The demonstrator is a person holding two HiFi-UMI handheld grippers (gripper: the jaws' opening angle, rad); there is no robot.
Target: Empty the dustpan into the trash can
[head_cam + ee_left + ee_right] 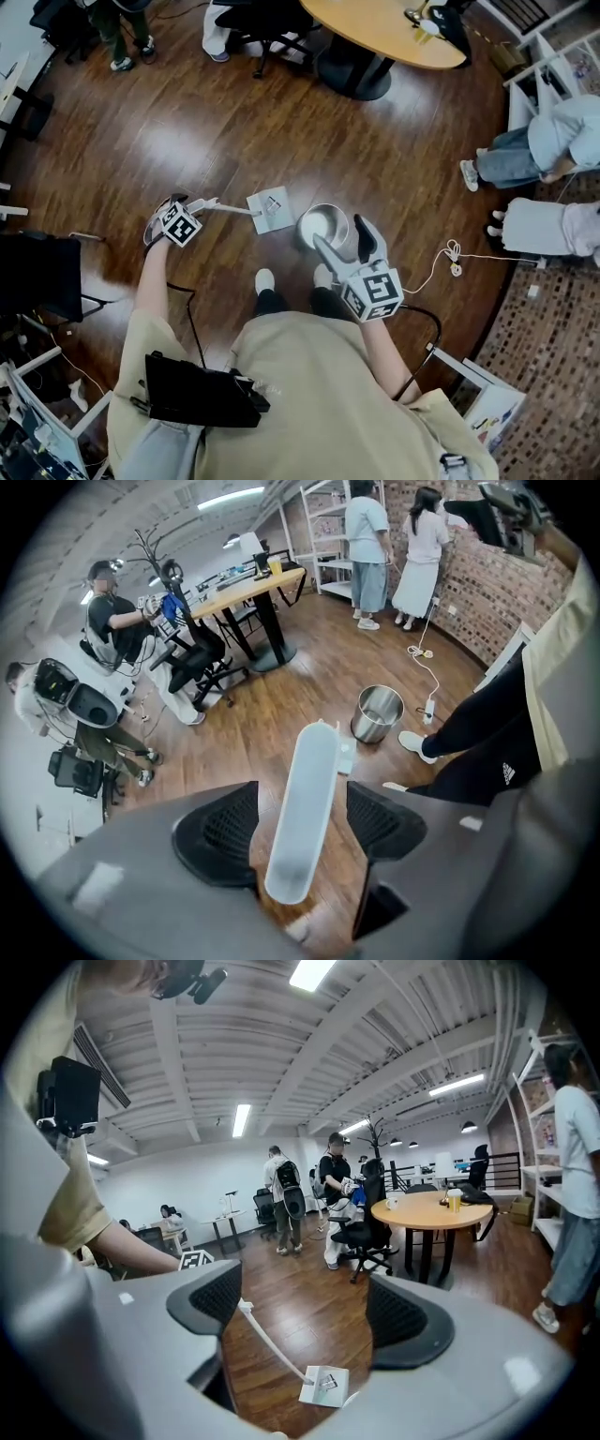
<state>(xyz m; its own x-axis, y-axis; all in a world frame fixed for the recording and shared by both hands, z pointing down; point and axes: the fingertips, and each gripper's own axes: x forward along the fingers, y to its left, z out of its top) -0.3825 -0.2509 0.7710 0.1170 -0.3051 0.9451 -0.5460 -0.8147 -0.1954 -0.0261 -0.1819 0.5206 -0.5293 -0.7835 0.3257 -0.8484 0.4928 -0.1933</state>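
Note:
A white dustpan (270, 208) lies low over the wood floor, just left of the round metal trash can (323, 225). Its long white handle (305, 808) runs between the jaws of my left gripper (195, 208), which is shut on it and points steeply down. In the left gripper view the pan (345, 757) sits at the handle's far end, beside the can (378, 712). My right gripper (349, 246) hovers at the can's near right rim, open and empty. Between its jaws, the right gripper view (309, 1335) shows the dustpan (323, 1387) and the handle slanting up left.
My shoes (265, 279) stand just behind the can. A white cable with a power strip (455, 258) lies on the floor to the right. A round wooden table (384, 28) and office chairs are at the back. People sit at the right (553, 141).

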